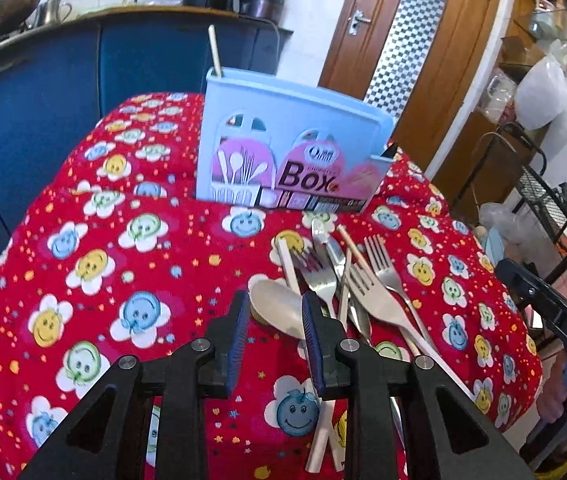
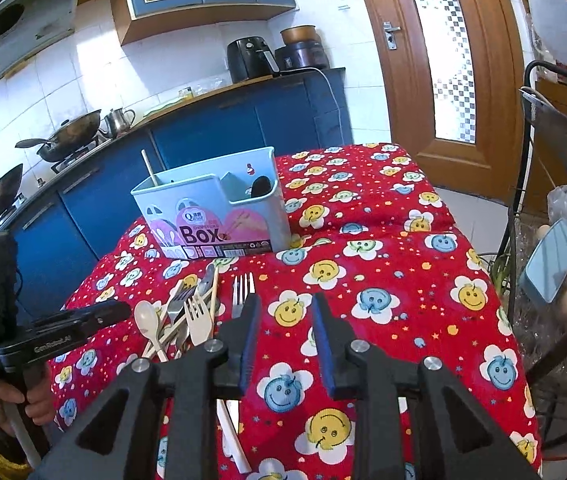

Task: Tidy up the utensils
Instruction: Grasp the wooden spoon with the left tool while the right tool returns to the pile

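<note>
A light blue utensil box (image 1: 283, 140) (image 2: 211, 208) stands on the red flowered tablecloth (image 1: 123, 240) with one chopstick (image 1: 215, 52) upright in its left compartment. In front of it lies a pile of utensils: a cream spoon (image 1: 275, 312) (image 2: 146, 318), a cream plastic fork (image 1: 371, 292) (image 2: 197, 320), metal forks (image 1: 379, 256) (image 2: 242, 292), a knife and chopsticks. My left gripper (image 1: 274, 304) hovers open just before the spoon's bowl, and its pads touch nothing. To the right of the pile, my right gripper (image 2: 286, 304) is open over bare cloth.
A blue kitchen counter (image 2: 243, 120) with woks, a kettle and appliances runs behind the table. A wooden door (image 2: 415, 80) is at the back right. A black wire rack (image 2: 555, 160) stands close to the table's right edge. A hand (image 2: 3, 400) holds the left gripper.
</note>
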Tool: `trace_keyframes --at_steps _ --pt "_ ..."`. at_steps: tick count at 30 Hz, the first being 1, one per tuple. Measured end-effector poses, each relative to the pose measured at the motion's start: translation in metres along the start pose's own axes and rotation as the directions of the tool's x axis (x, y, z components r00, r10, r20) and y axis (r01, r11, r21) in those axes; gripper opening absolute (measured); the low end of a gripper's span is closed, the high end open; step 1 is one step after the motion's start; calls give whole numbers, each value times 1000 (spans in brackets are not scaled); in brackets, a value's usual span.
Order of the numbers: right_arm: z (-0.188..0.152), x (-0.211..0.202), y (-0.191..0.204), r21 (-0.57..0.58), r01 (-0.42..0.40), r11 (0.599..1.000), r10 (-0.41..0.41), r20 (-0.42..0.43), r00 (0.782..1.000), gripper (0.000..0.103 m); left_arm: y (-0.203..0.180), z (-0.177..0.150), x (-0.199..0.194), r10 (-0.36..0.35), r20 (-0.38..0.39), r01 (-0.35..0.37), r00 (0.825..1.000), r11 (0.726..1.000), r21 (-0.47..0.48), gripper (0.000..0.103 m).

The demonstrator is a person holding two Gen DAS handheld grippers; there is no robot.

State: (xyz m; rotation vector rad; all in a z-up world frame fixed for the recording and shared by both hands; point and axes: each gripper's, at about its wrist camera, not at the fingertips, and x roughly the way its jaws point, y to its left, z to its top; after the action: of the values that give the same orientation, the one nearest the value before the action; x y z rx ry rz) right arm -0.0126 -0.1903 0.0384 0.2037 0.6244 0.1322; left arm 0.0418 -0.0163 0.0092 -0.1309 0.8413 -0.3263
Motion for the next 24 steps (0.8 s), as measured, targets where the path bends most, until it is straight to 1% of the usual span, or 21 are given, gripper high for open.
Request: trace_keyframes --at_steps 5,8,10,14,16,18,21,24 --pt "-4 3 -3 -3 -8 1000 8 -1 1000 31 8 -3 11 -38 -30 36 999 997 -69 27" --pt "-4 5 -5 -1 -10 1000 10 -4 1000 31 9 -5 17 -55 -46 51 997 995 -86 27" --pt "-5 6 -5 1 -10 1000 10 -8 1000 31 10 -6 22 -54 -53 48 997 994 -98 27" --pt "-6 7 -7 6 -8 1000 8 -13 1000 31 14 -5 28 -77 -47 70 996 989 -130 27" --pt "-6 7 -8 8 -6 1000 6 -15 1000 31 17 -4 29 -81 -37 75 996 987 -142 17" --pt "-7 8 -8 10 -4 1000 4 -18 1000 31 21 -3 30 -92 -27 87 995 983 -159 12" --pt "-7 9 -8 13 -5 1000 6 -26 1000 31 24 -1 28 -119 -1 118 993 979 -167 8" --pt "-6 10 -5 6 -6 1000 6 -33 999 31 26 3 19 -126 32 130 992 978 -165 7"
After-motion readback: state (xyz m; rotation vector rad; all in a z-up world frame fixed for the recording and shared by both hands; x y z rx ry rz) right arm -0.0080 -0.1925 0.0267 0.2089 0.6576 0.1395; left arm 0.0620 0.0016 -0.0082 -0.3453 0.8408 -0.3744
